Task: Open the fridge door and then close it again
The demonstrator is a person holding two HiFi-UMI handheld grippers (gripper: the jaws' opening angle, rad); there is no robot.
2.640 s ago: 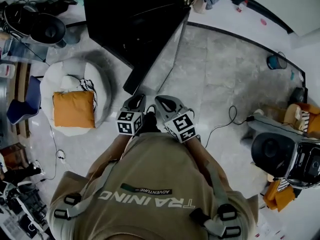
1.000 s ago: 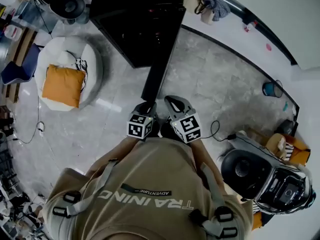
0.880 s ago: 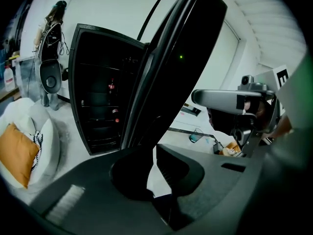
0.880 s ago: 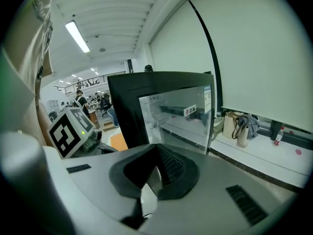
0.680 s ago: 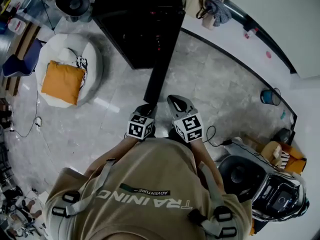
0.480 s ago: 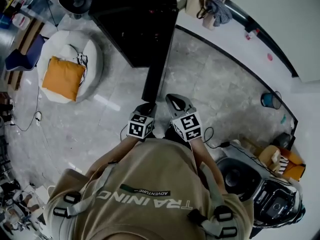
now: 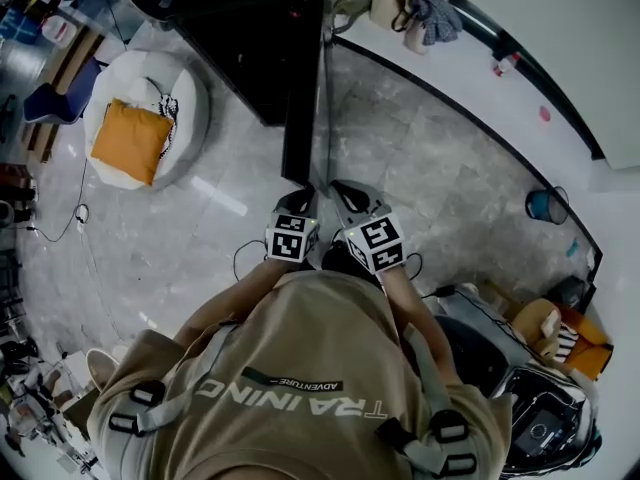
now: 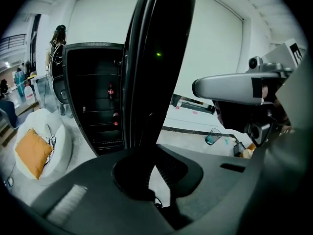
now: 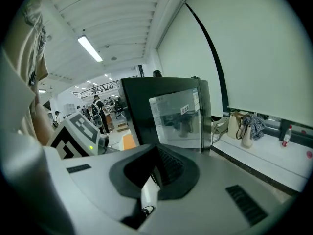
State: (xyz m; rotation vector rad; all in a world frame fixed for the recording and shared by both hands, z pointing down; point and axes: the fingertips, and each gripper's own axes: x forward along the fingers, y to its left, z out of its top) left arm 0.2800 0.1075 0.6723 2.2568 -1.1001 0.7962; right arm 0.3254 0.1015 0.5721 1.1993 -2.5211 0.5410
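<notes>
The black fridge [image 7: 240,28] stands at the top of the head view with its glass door [image 7: 302,88] swung wide open. The door's free edge runs down to my left gripper [image 7: 302,198]. In the left gripper view that door [image 8: 146,58] is seen edge-on and drops into my left gripper [image 8: 155,165], whose jaws are closed on it. Bottles stand on the fridge shelves [image 8: 111,94]. My right gripper [image 7: 346,194] hovers just right of the door, shut and holding nothing. It faces the door's glass [image 9: 178,116] in its own view [image 9: 151,180].
A white beanbag with an orange cushion [image 7: 135,138] lies left of the fridge. Cables [image 7: 248,260] trail on the marble floor. A dark machine [image 7: 535,423] stands at lower right, a teal bucket [image 7: 545,206] near the wall, and bags [image 7: 400,3] at the back.
The person has shifted round with the door. Its free end has stayed at my left gripper, and it now runs straight up the head view. The dark machine slid towards the lower right.
</notes>
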